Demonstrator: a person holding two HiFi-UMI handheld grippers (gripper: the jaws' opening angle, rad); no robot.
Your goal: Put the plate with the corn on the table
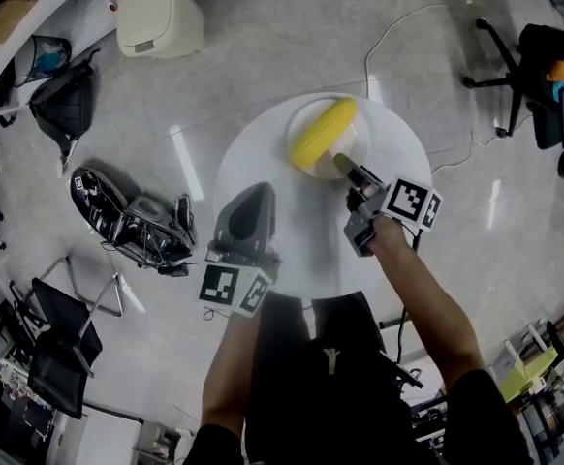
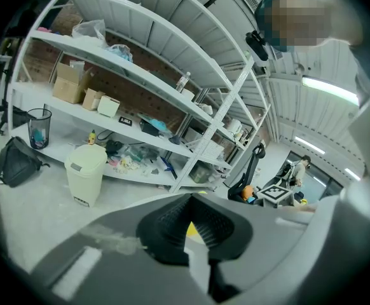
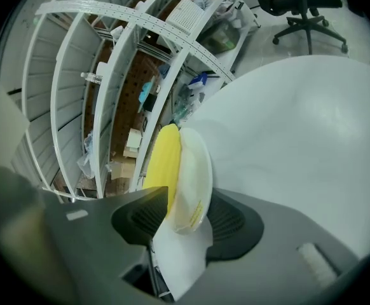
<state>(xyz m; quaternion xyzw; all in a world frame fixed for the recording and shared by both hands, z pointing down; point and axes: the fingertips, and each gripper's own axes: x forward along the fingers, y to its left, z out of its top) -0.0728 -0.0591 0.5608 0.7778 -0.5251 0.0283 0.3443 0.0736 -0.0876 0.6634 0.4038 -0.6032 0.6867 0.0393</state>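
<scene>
The person is standing close to the round white table and holding a gripper in each hand. The left gripper is hanging over the near left side of the table. Its fingers are sitting pressed together, with only a thin slit showing between them, and they are holding nothing.

The right gripper is reaching a bit farther in and pointing down at the plate. In the right gripper view its fingers are standing spread apart, one on each side of the plate's near rim. The rim is sitting in the gap, and the fingers are not pinching it.

The plate is resting on the far side of the table. The corn is lying across it, big and yellow.

Past the table, a cream bin is standing on the grey floor. A black bag is lying off to the left, and a black chair is standing far to the right. In the left gripper view a long white shelf with boxes on it is running behind the bin.
</scene>
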